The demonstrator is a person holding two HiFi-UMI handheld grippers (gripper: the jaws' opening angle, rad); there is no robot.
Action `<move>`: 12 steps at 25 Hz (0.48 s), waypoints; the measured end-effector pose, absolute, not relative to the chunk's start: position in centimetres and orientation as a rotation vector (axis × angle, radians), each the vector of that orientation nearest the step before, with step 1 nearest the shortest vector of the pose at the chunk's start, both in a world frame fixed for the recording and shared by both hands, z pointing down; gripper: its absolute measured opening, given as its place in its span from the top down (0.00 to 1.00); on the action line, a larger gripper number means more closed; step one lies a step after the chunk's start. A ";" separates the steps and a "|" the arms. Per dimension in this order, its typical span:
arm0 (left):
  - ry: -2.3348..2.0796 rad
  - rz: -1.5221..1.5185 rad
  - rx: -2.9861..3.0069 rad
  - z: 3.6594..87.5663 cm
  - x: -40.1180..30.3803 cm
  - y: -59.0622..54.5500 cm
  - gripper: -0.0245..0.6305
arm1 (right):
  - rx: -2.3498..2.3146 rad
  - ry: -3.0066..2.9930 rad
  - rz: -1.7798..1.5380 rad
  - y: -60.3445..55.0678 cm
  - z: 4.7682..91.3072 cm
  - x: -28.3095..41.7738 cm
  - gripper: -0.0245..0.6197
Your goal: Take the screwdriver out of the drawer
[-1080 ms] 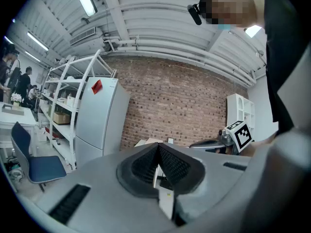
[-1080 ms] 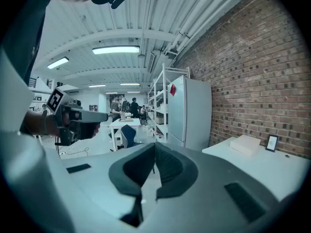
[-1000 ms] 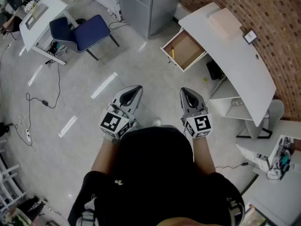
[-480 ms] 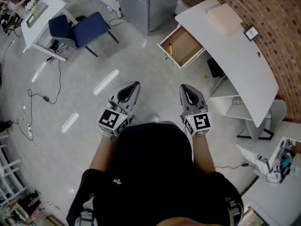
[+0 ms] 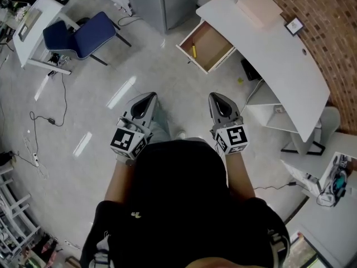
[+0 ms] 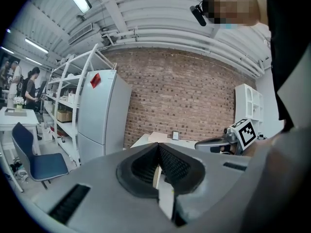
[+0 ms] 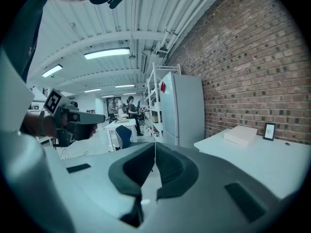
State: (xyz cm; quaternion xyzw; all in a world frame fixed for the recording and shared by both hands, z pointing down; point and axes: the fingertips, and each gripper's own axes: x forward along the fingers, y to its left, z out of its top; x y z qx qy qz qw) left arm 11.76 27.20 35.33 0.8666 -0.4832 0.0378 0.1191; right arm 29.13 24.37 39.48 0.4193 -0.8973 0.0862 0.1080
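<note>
Your left claw (image 5: 146,99) is pressed together with nothing between its pads, and your right claw (image 5: 219,98) is pressed together and empty too. You hold them side by side and apart, over bare floor.

No word anywhere can be read. Each marker cube (image 5: 127,140) carries only a black-and-white square pattern. The red label (image 6: 95,79) on the grey fridge (image 6: 103,113), ahead and left of your left claw, is too small to make out. So is the small framed card (image 5: 294,25) on the white desk (image 5: 279,66), ahead and right of your right claw.

The screwdriver (image 5: 193,49) lies in the open drawer (image 5: 215,46), well ahead of both claws and nearer the right one. It lies at the drawer's left side. Only its yellow handle is plain, and its shaft and tip are hard to tell.

Neither gripper view shows the drawer. In the left gripper view, the claw's own body covers the lower desk. In the right gripper view, the desk top with a pale box (image 7: 241,134) sits to that claw's right. In the head view, your torso cuts off both forearms.
</note>
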 end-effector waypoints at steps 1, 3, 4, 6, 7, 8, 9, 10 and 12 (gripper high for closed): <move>-1.412 0.112 2.527 35.5 11.5 26.4 0.96 | 1.237 -2.633 0.258 23.6 39.6 29.0 0.94; -1.404 0.103 2.525 35.8 10.9 24.6 0.96 | 1.239 -2.620 0.265 22.0 39.9 28.5 0.94; -1.395 0.095 2.529 35.9 10.6 23.7 0.96 | 1.240 -2.612 0.267 21.2 40.0 28.1 0.94; -1.381 0.094 2.524 36.1 9.7 21.7 0.96 | 1.239 -2.597 0.271 19.4 40.1 27.2 0.94; -1.376 0.099 2.517 36.2 9.1 20.6 0.96 | 1.239 -2.588 0.271 18.4 40.2 26.6 0.94; -1.371 0.104 2.510 36.4 8.4 19.4 0.96 | 1.239 -2.580 0.273 17.3 40.3 26.0 0.94; -1.363 0.108 2.505 36.5 7.7 18.2 0.96 | 1.241 -2.573 0.275 16.2 40.3 25.2 0.94; -1.349 0.109 2.510 36.6 7.1 17.1 0.96 | 1.243 -2.567 0.278 15.1 40.3 24.5 0.94; -1.312 0.100 2.544 36.6 5.9 14.8 0.96 | 1.249 -2.557 0.288 12.9 40.4 22.9 0.94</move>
